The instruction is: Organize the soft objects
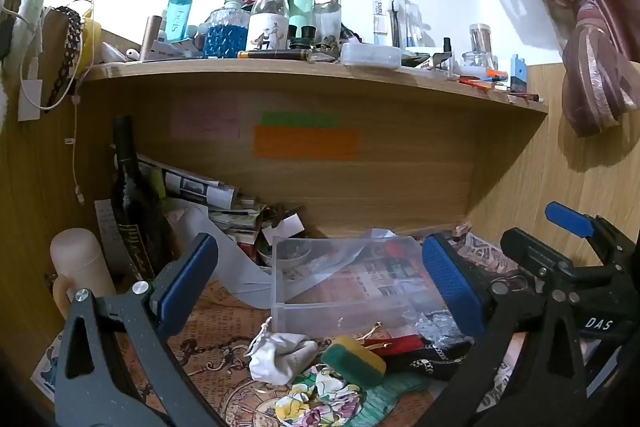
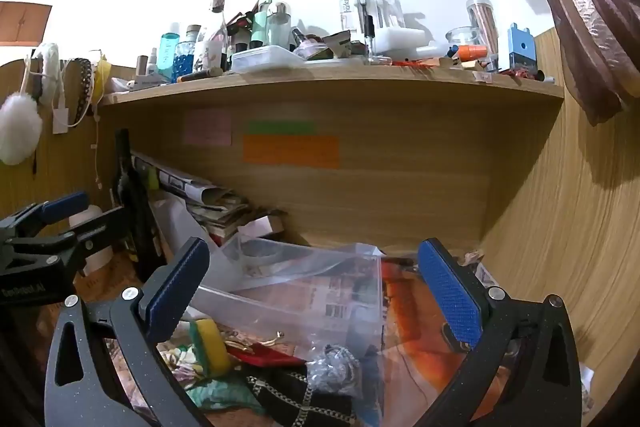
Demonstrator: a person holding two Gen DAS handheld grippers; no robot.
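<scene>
Both the left gripper and right gripper stand wide and empty above the near soft pile, beside the clear bin meant to receive it.

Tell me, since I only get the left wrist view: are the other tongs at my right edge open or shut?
Observer: Open. In the right wrist view, the right tongs are spread wide and hold nothing. They are poised over the clear plastic box.
Operator: Is anything hanging on the left side that my view misses?
Observer: Yes. A white fluffy pom-pom hangs at the far left, against the wooden side panel. Your view doesn't show it.
</scene>
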